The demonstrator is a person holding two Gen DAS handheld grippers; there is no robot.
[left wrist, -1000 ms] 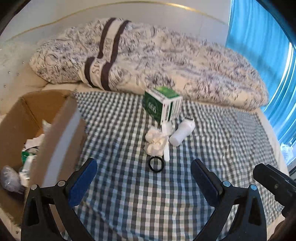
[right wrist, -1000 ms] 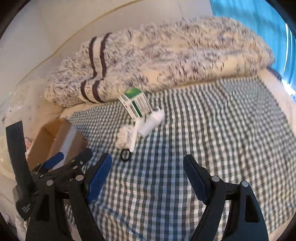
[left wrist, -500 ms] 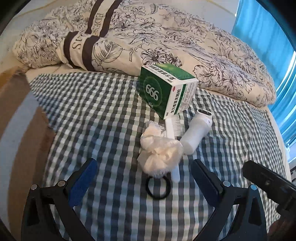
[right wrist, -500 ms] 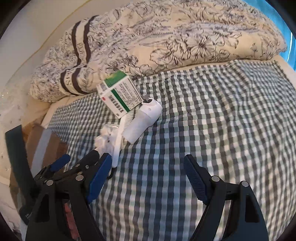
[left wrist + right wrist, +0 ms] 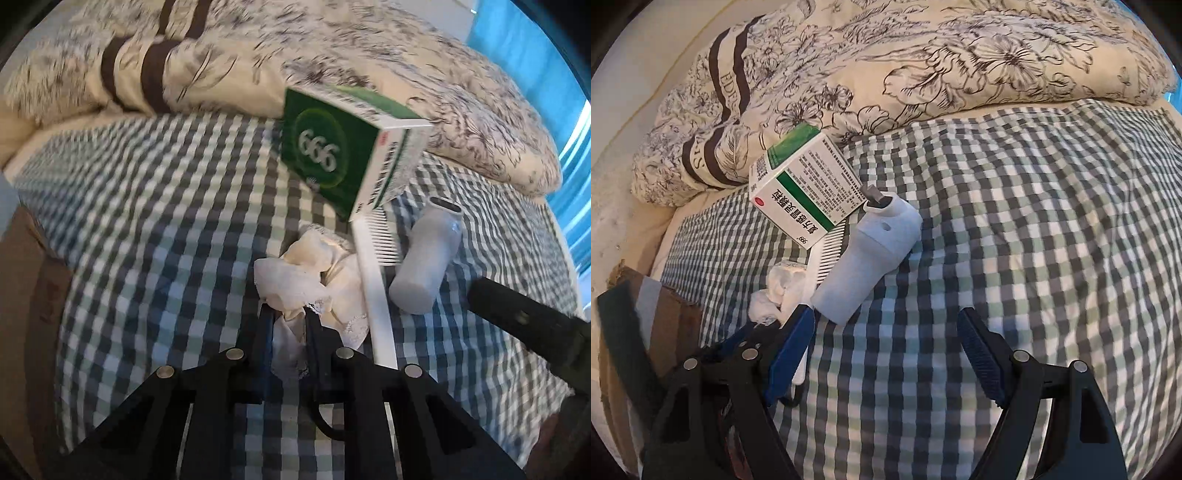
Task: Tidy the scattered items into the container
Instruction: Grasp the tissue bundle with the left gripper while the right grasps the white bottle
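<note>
My left gripper (image 5: 286, 314) is shut on a crumpled white tissue (image 5: 306, 273) lying on the checked cloth. Right of the tissue lies a white comb (image 5: 373, 280), then a white bottle (image 5: 424, 266) on its side. A green and white medicine box (image 5: 332, 158) stands tilted behind them. A black ring (image 5: 325, 428) shows partly under my left fingers. In the right wrist view my right gripper (image 5: 886, 317) stands open just in front of the bottle (image 5: 871, 258), touching nothing. The left gripper (image 5: 764, 323) shows there at the tissue (image 5: 775, 291).
A cardboard box (image 5: 29, 314) sits at the left edge of the checked cloth (image 5: 1034, 221), its inside out of view. A floral quilt (image 5: 923, 66) is bunched along the back. A blue curtain (image 5: 535, 48) hangs at the far right.
Both grippers moved forward toward the pile. My left gripper went from open to shut on the tissue, covering the black ring. The right gripper stayed open and came close to the bottle.
</note>
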